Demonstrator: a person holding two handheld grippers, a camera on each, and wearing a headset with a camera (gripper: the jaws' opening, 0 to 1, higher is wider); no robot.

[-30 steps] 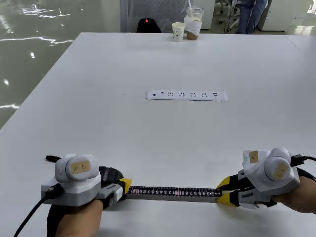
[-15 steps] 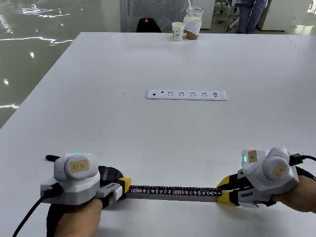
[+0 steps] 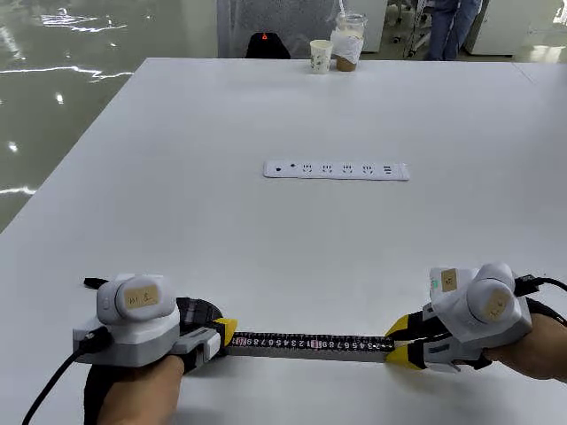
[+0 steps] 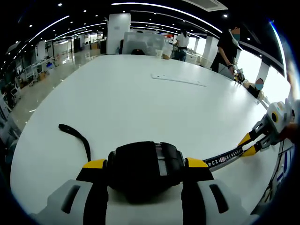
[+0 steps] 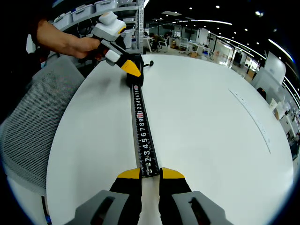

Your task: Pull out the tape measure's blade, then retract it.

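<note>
Black plastic case (image 3: pixel 199 312) wedged between the yellow-tipped jaws of the left gripper (image 4: pixel 146 163), squeezed from both sides, down at the near edge of the white table (image 3: pixel 266 248). Looks chunky and rigid, probably with a bit of weight. Best clamped across the flat sides, just as now, to stop any twisting.

Over to the right gripper (image 5: pixel 151 174): jaws closed on the very tip of the blade (image 5: pixel 142 126), pinching right where the end hook should be, though can't make out the hook itself. Stretched straight between the two grippers, numbers up, low digits at the right-hand end. Lying on the table or just over it, can't tell which.

Thin metal by the look of it, springy, stiff along its length yet likely quick to kink if bent sideways. Slick on the face too, so better held at the tip than midway. Presumably sprung from inside, so worth feeding back slowly rather than letting fly.

Pull-out seems done or nearly so, retraction yet to come.

Farther out: black strap (image 4: pixel 77 136) trailing beside the case, then a white power strip (image 3: pixel 337 170) mid-table, and a paper cup (image 3: pixel 321 56) at the far edge.
</note>
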